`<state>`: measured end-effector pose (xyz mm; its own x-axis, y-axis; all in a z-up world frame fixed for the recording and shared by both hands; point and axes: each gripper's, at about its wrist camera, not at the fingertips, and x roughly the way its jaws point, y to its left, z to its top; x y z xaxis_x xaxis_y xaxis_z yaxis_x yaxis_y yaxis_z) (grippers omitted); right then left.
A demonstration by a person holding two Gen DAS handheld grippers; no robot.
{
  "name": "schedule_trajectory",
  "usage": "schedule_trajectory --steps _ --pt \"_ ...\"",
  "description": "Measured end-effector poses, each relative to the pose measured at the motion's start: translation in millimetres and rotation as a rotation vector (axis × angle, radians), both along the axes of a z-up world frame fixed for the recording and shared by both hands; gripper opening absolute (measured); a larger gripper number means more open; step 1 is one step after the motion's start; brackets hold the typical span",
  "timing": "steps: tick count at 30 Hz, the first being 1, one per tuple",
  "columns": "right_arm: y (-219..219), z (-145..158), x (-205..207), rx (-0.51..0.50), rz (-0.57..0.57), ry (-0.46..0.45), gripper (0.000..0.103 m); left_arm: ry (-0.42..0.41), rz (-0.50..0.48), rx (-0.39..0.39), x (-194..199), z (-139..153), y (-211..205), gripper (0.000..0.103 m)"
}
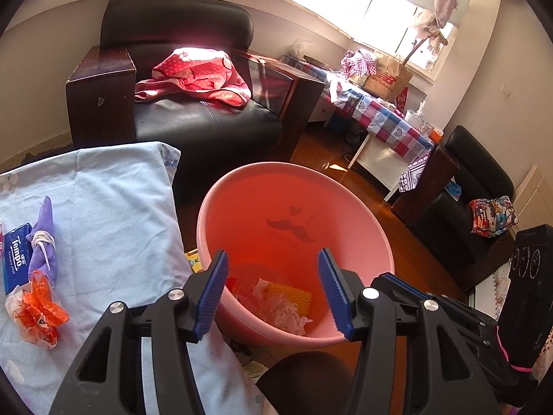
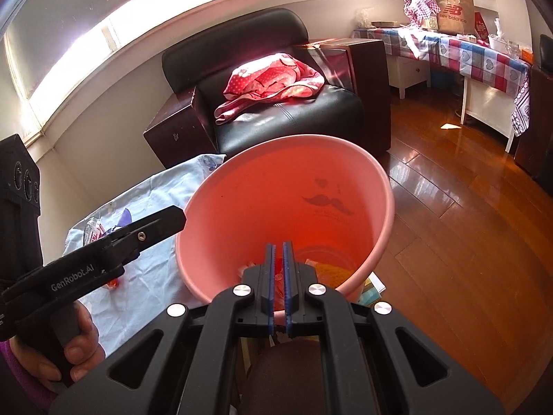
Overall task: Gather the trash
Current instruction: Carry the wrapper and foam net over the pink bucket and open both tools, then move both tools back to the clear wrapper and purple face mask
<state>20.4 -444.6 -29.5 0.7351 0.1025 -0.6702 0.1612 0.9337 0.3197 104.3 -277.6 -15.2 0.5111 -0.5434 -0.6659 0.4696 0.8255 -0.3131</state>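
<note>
- Blue ribbed pads of the left gripper (image 1: 273, 294) are seen spread wide over the near rim of the pink plastic bucket (image 1: 242, 186), with nothing between them.
- Pads of the right gripper (image 2: 279, 276) are pressed almost together above the same bucket; a thin reddish scrap seems pinched between them, though what it is cannot be told.
- Trash already in the bucket is seen at its bottom: a yellow foam net (image 1: 290, 295) and a crumpled pale wrapper (image 1: 283, 314).
- An orange-and-clear wrapper (image 1: 38, 314), a Tempo tissue pack (image 1: 15, 259) and a purple cloth bundle (image 1: 43, 238) lie on the light blue cloth (image 1: 114, 214) left of the bucket.
- A black armchair (image 1: 207, 121) holding a red dotted cloth (image 1: 197, 76) stands beyond.
</note>
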Motion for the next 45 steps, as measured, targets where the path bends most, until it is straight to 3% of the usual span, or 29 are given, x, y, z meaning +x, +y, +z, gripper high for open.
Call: schedule_trajectory --steps 9,13,21,27,28,30,36,42,44,45 --pt "36.0 10.6 0.9 -0.019 0.091 -0.032 0.005 -0.065 0.027 -0.010 -26.3 14.9 42.8 0.054" --pt "57.9 13.7 7.7 -0.069 0.094 0.025 0.005 -0.101 0.069 0.004 -39.4 20.3 75.2 0.054" --pt "101.8 17.9 19.6 0.017 0.231 -0.001 0.005 -0.151 0.240 -0.019 -49.6 33.9 166.0 0.057" --pt "146.5 23.1 47.2 0.032 0.330 0.004 0.006 -0.163 0.391 -0.003 -41.2 27.3 244.8 0.061" --pt "153.4 24.1 53.1 0.022 0.338 0.009 0.010 -0.157 0.413 0.007 -36.9 24.6 256.8 0.061" --pt "164.2 24.4 65.9 0.015 0.348 0.021 0.044 -0.147 0.442 0.023 -25.9 18.2 278.1 0.062" --pt "194.7 25.7 96.5 -0.043 0.374 0.036 0.046 -0.121 0.492 0.060 13.4 -2.9 310.3 0.062" --pt "215.0 24.5 117.5 -0.038 0.413 0.030 0.046 -0.160 0.437 0.097 40.6 -13.5 300.4 0.062" --pt "221.0 22.9 122.2 -0.039 0.428 0.032 0.046 -0.171 0.417 0.127 47.2 -17.9 295.6 0.057" --pt "223.9 21.9 124.7 -0.039 0.434 0.034 0.046 -0.168 0.403 0.140 50.3 -20.8 293.5 0.049"
